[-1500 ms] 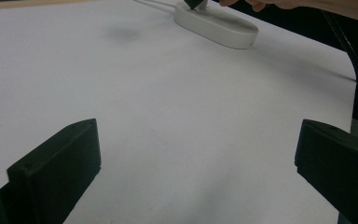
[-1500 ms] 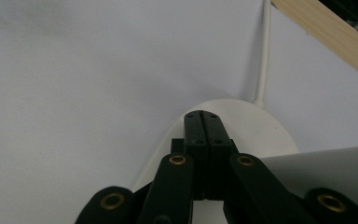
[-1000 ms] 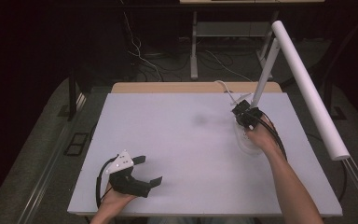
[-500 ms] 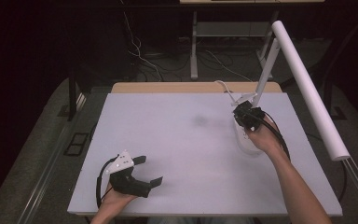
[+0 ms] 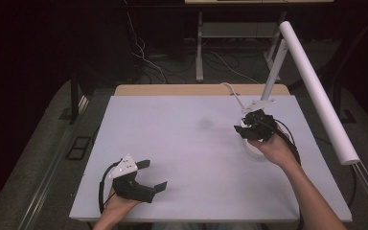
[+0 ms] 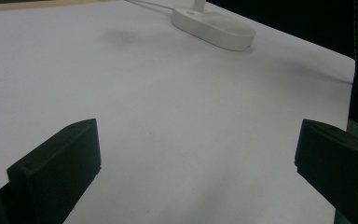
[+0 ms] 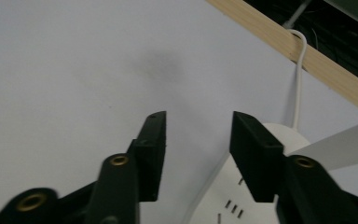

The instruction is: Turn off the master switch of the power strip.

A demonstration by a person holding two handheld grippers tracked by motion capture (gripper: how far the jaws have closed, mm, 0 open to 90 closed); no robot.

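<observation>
**Right gripper parted over lamp base; left parked**

We find the white desk lamp with its long tube head standing at the 2 o'clock corner of the pale grey table top. Its flat oval white base sits on the sheet, its slanted stem rising toward 1 o'clock and its white cord running back over the pale wooden edge strip. We judge this placement keeps the cord off the working area.

The right gripper hovers just above the near part of the base. Its jaws have just been opening; in the right gripper view they stand parted with nothing between them, the base with its small marks just below. We judge the touch controls lie there, which would explain the closed-tip approach and the release that followed.

The left gripper rests at 7 o'clock near the front edge, well apart from the lamp, jaws spread wide and empty. We read this as parked: the lamp work needs one hand.

The middle of the sheet carries a faint dark smudge.
</observation>
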